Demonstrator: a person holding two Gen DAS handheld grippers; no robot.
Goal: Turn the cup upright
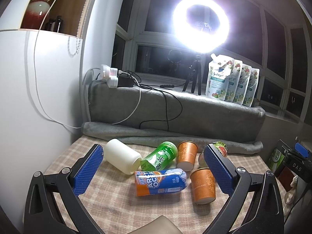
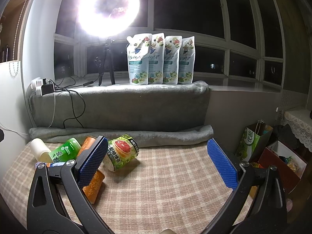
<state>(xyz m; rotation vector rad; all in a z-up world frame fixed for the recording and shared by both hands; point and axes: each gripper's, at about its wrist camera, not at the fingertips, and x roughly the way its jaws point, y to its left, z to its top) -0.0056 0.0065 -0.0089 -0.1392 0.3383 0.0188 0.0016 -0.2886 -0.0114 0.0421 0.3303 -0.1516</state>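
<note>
Two orange paper cups stand upside down on the checked cloth: a near one (image 1: pixel 203 185) and a far one (image 1: pixel 186 155). Around them lie a white bottle (image 1: pixel 122 156), a green tea bottle (image 1: pixel 159 156), a blue and orange bottle (image 1: pixel 160 181) and a grapefruit bottle (image 1: pixel 221 148). My left gripper (image 1: pixel 154 169) is open and empty, hovering above this cluster. My right gripper (image 2: pixel 158 161) is open and empty, to the right of the cluster; its left finger (image 2: pixel 91 161) partly hides the near cup (image 2: pixel 93 187), the far cup (image 2: pixel 86 146) and the grapefruit bottle (image 2: pixel 122 152).
A grey blanket roll (image 2: pixel 120 132) bounds the far edge of the cloth. Behind it are a ledge with detergent pouches (image 2: pixel 159 58), a ring light on a tripod (image 2: pixel 109 9), and a power strip with cables (image 1: pixel 111 77). Bags and boxes (image 2: pixel 273 156) sit off the right edge.
</note>
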